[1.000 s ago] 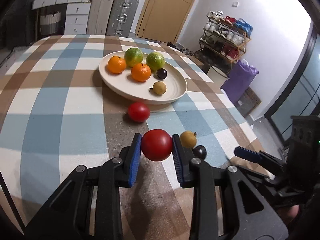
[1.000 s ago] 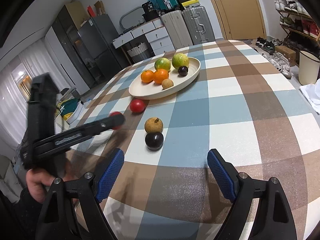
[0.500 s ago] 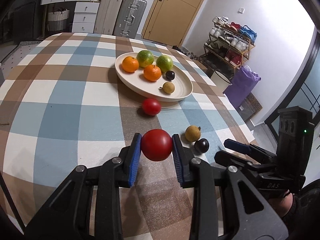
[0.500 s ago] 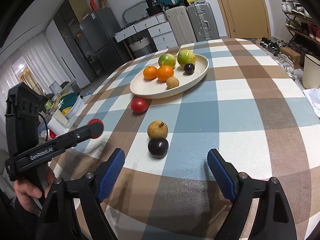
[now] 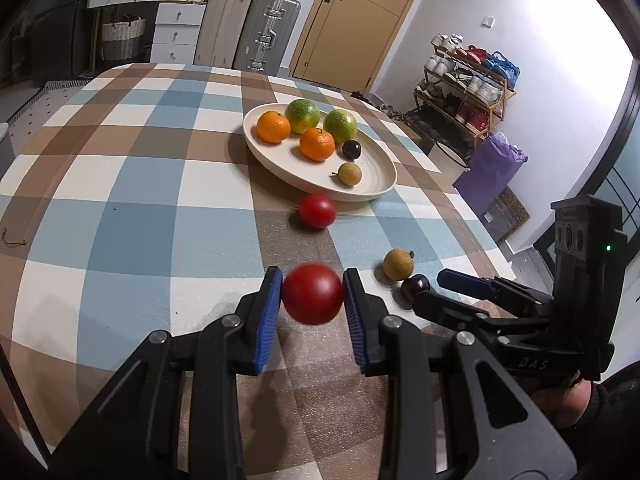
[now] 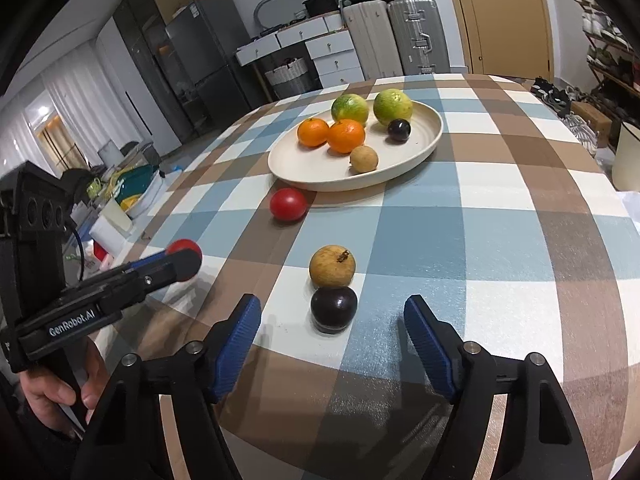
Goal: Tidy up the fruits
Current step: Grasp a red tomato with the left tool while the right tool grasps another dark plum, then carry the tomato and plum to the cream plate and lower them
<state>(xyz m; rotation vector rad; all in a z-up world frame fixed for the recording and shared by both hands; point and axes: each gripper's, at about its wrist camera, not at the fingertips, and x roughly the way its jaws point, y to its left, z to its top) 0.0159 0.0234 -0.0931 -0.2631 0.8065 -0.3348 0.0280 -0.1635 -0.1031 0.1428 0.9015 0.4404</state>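
Observation:
My left gripper (image 5: 312, 304) is shut on a red tomato (image 5: 313, 299) and holds it above the checked tablecloth; it also shows in the right wrist view (image 6: 182, 258). A second red tomato (image 5: 317, 211) lies on the cloth in front of the cream plate (image 5: 376, 194). The plate holds two oranges, two green citrus, a dark plum and a tan longan. My right gripper (image 6: 332, 338) is open, its jaws to either side of a dark plum (image 6: 334, 308) on the cloth. A tan fruit (image 6: 332, 266) lies just beyond the plum.
The round table (image 6: 500, 240) has its near edge just below my grippers. Suitcases (image 5: 264, 32) and white drawers stand behind the table. A shoe rack (image 5: 464, 76) and a purple bag (image 5: 492, 168) stand at the right.
My left gripper has lifted and drawn back with the tomato. My right gripper has moved forward and closer to the dark plum, still open.

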